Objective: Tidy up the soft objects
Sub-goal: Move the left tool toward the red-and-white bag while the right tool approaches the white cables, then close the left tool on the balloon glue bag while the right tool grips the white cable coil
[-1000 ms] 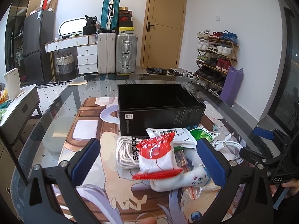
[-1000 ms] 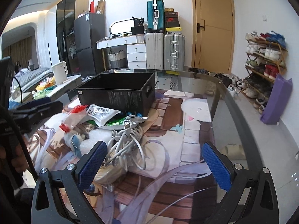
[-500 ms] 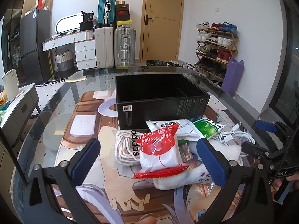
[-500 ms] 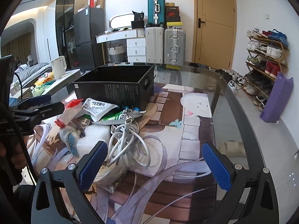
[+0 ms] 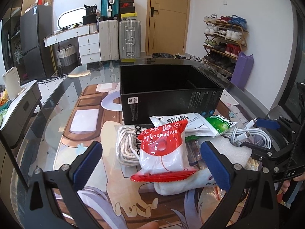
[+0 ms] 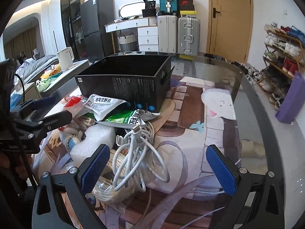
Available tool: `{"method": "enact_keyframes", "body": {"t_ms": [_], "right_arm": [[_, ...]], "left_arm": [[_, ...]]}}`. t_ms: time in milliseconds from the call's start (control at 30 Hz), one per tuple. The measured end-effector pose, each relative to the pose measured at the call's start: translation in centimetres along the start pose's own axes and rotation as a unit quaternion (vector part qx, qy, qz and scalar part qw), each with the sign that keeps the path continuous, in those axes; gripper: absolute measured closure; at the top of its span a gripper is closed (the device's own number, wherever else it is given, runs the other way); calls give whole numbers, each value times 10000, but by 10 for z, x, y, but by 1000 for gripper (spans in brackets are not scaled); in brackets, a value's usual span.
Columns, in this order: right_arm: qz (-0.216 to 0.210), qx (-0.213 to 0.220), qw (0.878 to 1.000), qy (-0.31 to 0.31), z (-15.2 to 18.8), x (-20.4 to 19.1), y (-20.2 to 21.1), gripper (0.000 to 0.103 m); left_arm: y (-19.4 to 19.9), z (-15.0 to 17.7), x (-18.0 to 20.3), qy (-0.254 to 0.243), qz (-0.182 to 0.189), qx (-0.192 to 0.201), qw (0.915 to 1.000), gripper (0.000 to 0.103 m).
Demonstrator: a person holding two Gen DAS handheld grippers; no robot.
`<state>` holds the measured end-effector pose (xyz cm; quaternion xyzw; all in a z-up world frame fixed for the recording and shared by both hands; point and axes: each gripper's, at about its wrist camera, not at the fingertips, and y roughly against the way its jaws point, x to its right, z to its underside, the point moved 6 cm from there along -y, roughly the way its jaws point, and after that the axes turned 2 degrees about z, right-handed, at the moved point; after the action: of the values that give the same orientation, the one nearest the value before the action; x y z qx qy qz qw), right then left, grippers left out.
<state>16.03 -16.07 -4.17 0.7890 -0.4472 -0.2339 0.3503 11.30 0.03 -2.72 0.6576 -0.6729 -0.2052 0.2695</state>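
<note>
A pile of soft items lies in front of an open black box (image 5: 167,95), which also shows in the right wrist view (image 6: 124,82). On top is a red and white balloon glue bag (image 5: 164,152), with a rope bundle (image 5: 125,145), a white medicine pouch (image 5: 186,124), a green pouch (image 5: 221,123), white foam (image 5: 232,148) and a white sock (image 5: 181,183). My left gripper (image 5: 152,162) is open around the glue bag, not touching it. My right gripper (image 6: 158,164) is open over coiled white cables (image 6: 137,152).
The glass table (image 5: 57,114) carries a printed mat (image 6: 190,114). Suitcases (image 5: 118,38), a white dresser and a door stand behind. A shoe rack (image 5: 223,42) and a purple bag are at the right. A side cabinet with a kettle (image 5: 11,84) is at the left.
Both grippers have moved slightly forward toward the pile, so the items look a little larger. Nothing was picked up and both stay open.
</note>
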Motion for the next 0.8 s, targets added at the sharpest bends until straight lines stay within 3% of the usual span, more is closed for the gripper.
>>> {"method": "enact_keyframes", "body": {"t_ms": [200, 567, 800], "right_arm": [[-112, -58, 9999, -80, -2, 3, -6, 1], [157, -110, 9996, 202, -4, 12, -10, 1], [-195, -263, 9993, 168, -5, -1, -19, 5]], "left_arm": [[-3, -5, -3, 225, 100, -188, 9995, 0], [-16, -5, -4, 229, 68, -289, 9993, 0], [-20, 1, -10, 245, -45, -491, 9985, 0]]}}
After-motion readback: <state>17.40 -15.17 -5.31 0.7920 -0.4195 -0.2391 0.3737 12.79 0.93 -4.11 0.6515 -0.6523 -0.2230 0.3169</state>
